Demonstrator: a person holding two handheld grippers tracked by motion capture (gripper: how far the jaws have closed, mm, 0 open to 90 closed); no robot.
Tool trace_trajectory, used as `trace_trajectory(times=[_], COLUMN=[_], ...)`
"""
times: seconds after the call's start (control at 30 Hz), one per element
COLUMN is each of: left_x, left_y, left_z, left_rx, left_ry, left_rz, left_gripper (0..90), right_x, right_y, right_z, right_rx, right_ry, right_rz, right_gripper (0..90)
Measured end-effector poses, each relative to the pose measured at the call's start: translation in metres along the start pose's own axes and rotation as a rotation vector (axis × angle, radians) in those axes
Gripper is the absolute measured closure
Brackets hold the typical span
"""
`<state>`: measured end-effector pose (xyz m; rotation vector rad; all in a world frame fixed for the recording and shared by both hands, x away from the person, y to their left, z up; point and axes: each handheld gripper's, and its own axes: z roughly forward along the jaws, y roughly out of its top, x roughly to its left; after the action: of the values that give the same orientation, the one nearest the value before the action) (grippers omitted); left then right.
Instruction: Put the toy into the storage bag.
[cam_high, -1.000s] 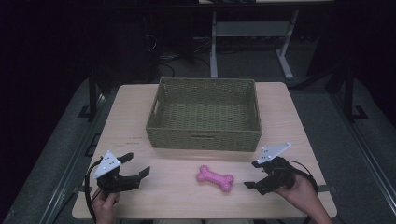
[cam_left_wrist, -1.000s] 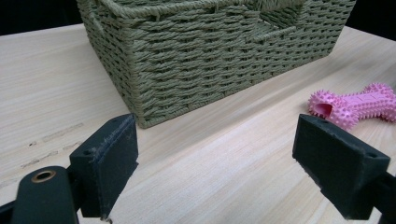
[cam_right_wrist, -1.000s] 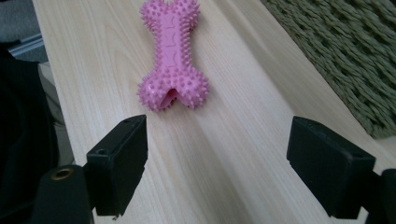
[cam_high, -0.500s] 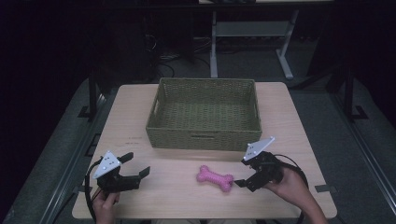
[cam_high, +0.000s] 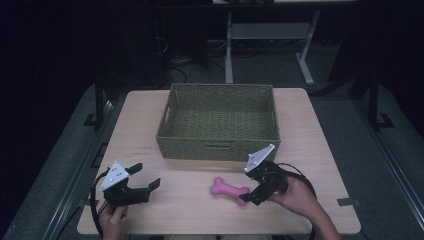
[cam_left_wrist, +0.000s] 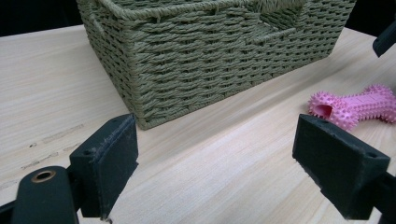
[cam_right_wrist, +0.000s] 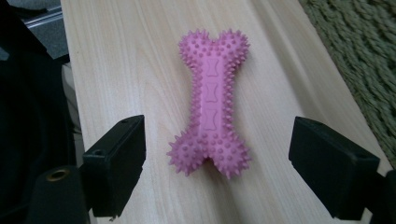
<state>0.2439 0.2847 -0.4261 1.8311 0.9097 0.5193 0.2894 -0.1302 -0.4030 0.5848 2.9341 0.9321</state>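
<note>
Beside the woven basket (cam_high: 220, 120), the right claw (cam_high: 250, 187) gapes wide at the pink spiky bone toy (cam_right_wrist: 211, 100); the left claw (cam_high: 146, 175) rests open on the counter (cam_high: 310, 150), empty.

A wooden table (cam_high: 310, 135) bears a woven basket (cam_high: 218, 122) and pink bone toy (cam_high: 229, 189).

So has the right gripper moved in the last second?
Yes. In the high view the right gripper has slid left along the table's front edge, toward the pink bone toy, which lies where it did below the basket.
</note>
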Motion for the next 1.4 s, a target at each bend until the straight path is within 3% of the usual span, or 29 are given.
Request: trace_trajectory(times=[0.27,0.57,0.93,1.17,1.4], left_x=[0.000,0.001,0.001,0.002,0.002], left_y=[0.000,0.000,0.000,0.000,0.000], left_z=[0.000,-0.001,-0.001,-0.001,-0.001], left_rx=[0.000,-0.003,-0.002,-0.005,-0.005], left_ry=[0.002,0.004,0.005,0.004,0.004], left_rz=[0.000,0.004,0.006,-0.001,-0.004], left_gripper=[13.8,13.8,13.9,13.9,13.9], right_x=[0.002,0.007,0.005,0.006,0.007], right_y=[0.010,0.021,0.027,0.031,0.033], right_z=[0.011,0.029,0.044,0.056,0.064], right_rx=[0.036,0.073,0.114,0.144,0.174], right_ry=[0.013,0.014,-0.004,0.004,-0.032], right_rz=[-0.012,-0.058,-0.064,-0.067,-0.088], right_gripper=[18.4,20.2,24.1,33.6,47.5])
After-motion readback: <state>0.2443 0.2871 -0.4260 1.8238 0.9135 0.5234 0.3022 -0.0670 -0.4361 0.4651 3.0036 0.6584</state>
